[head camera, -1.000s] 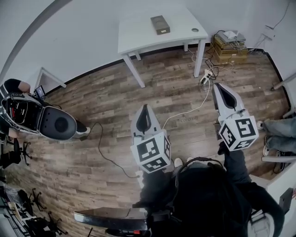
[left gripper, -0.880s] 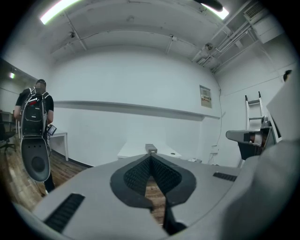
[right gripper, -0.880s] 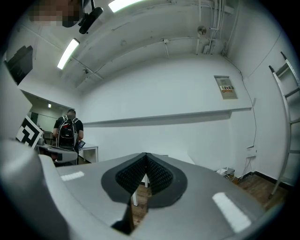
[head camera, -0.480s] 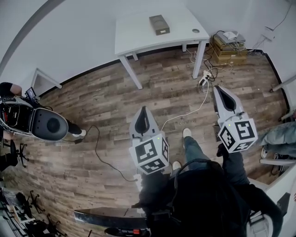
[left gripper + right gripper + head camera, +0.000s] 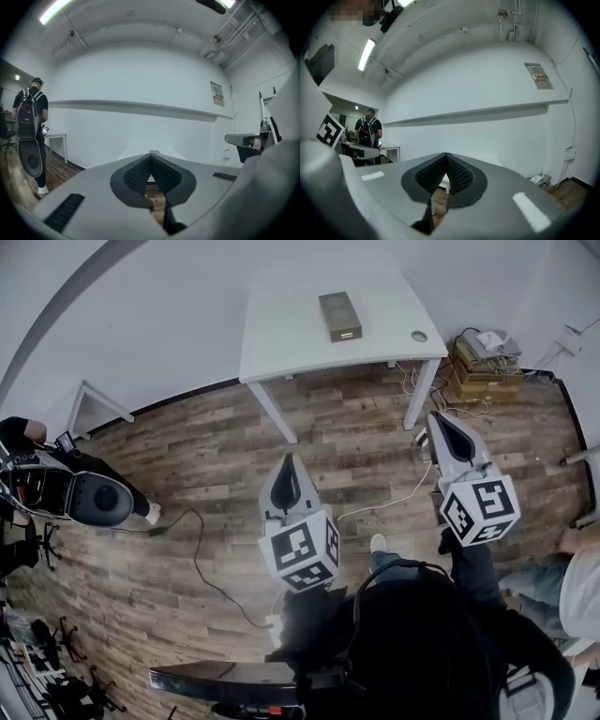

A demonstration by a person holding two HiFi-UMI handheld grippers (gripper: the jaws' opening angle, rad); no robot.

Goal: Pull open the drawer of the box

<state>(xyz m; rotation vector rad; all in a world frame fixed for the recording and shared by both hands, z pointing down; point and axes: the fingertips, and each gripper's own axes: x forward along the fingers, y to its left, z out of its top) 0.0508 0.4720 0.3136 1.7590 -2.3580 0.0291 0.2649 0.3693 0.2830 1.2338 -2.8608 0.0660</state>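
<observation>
Status: L gripper (image 5: 289, 465) and R gripper (image 5: 439, 423) both closed tip to tip, nothing held. Box (image 5: 339, 317) sits on the white table (image 5: 281, 324), well ahead of both, between their lines. R looks marginally nearer. Box long axis runs away from me; pale end, prob. the drawer front, faces me.

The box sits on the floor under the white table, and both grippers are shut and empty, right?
No: the head view shows the box on top of the white table. The left gripper and right gripper are shut and empty.
</observation>
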